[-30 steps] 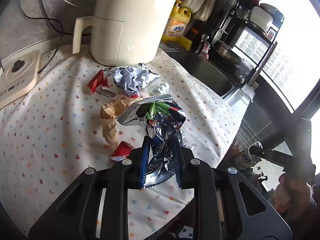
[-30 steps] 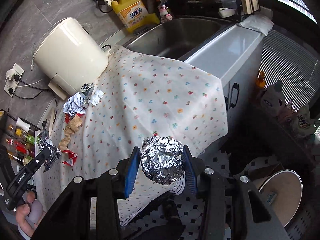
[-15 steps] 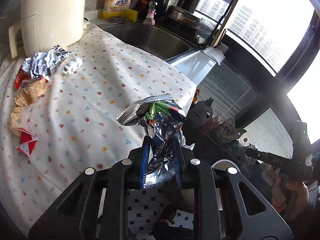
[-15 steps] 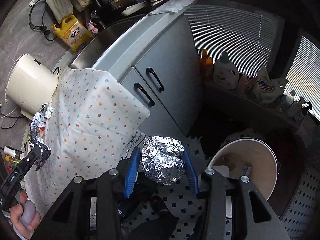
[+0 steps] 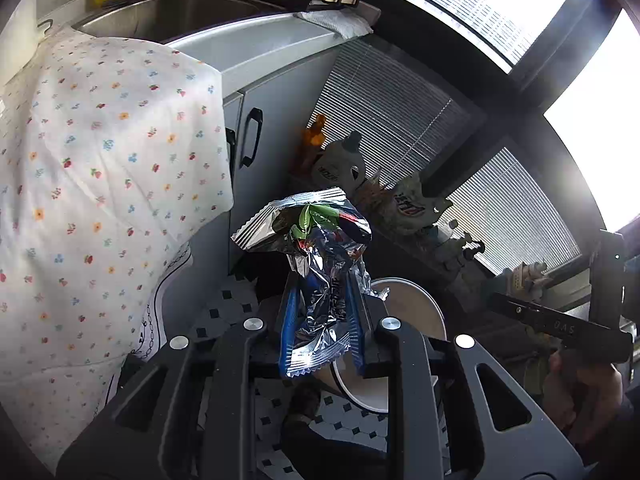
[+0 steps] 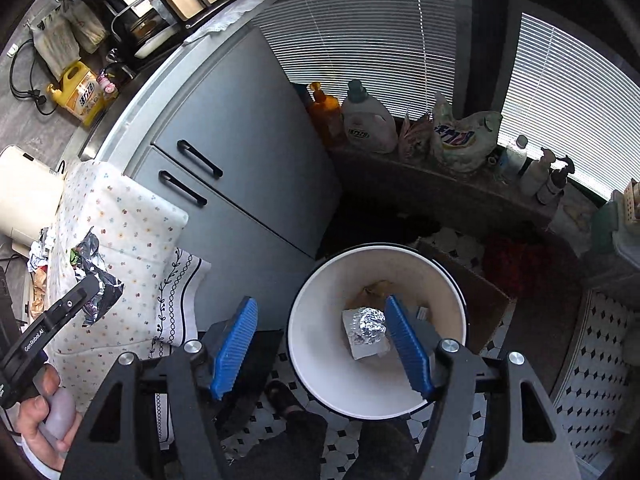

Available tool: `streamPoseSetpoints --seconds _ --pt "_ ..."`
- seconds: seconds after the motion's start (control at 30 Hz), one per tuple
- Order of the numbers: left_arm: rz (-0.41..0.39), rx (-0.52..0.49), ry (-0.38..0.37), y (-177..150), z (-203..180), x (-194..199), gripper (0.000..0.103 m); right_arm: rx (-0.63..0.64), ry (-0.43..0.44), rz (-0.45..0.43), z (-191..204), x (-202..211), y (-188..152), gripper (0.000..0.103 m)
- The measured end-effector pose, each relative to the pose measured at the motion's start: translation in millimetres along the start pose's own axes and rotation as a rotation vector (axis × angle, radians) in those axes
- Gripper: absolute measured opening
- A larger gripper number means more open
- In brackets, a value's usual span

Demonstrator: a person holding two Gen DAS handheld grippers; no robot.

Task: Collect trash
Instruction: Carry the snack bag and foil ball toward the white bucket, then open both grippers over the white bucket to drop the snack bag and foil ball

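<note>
My left gripper point(image 5: 322, 308) is shut on a crumpled silver and blue snack wrapper point(image 5: 316, 248), held in the air beside the counter and above the white round bin point(image 5: 416, 300). In the right wrist view the same wrapper point(image 6: 90, 250) hangs from the left gripper point(image 6: 94, 282) in front of the tablecloth. My right gripper point(image 6: 320, 320) points down over the bin point(image 6: 304, 308); its jaws are opening and nothing is between the pads. A foil ball point(image 6: 370, 324) lies inside the bin on white paper, below the right finger.
A grey cabinet point(image 6: 248, 152) with black handles stands left of the bin. The floral tablecloth point(image 5: 100, 160) hangs over the counter edge. Detergent bottles point(image 6: 366, 124) line the window sill. A cardboard box point(image 6: 480, 292) sits behind the bin. A person's foot point(image 6: 280, 394) is on the tiled floor.
Both grippers swung away from the counter to above the bin. The right jaws spread and the foil ball dropped into the bin. The left still grips the wrapper.
</note>
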State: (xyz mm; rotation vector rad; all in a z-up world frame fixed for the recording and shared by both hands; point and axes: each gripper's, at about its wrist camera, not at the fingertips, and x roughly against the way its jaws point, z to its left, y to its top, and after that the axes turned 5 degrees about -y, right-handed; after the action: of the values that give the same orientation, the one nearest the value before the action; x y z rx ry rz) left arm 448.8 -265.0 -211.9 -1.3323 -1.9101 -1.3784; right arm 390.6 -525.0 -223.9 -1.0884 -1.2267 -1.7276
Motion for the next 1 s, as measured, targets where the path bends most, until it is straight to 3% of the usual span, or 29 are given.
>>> streamPoseSetpoints --seconds 0.27,0.63,0.8,0.93,1.0 --pt "0.09 -0.052 -0.04 -15.6 -58.7 -46.0 0.023 -0.064 -0.015 0.001 -69.3 0.5 4.1 0.066" --pt "0.263 -0.17 -0.086 -34.4 -122.9 -99.5 0.026 -0.152 -0.018 -0.004 -129.7 8.9 -10.6 0.066" --pt "0.321 -0.19 -0.125 -43.3 -134.5 -110.5 0.061 -0.173 -0.022 -0.002 -139.5 9.5 -19.4 0.066" --pt "0.321 -0.175 -0.159 -44.1 -132.5 -106.5 0.072 -0.169 -0.021 0.001 -138.6 8.2 -21.8 0.066" --pt "0.307 -0.174 -0.141 -42.1 -129.6 -102.3 0.077 -0.162 -0.017 0.0 -134.2 7.5 -20.9 0.066"
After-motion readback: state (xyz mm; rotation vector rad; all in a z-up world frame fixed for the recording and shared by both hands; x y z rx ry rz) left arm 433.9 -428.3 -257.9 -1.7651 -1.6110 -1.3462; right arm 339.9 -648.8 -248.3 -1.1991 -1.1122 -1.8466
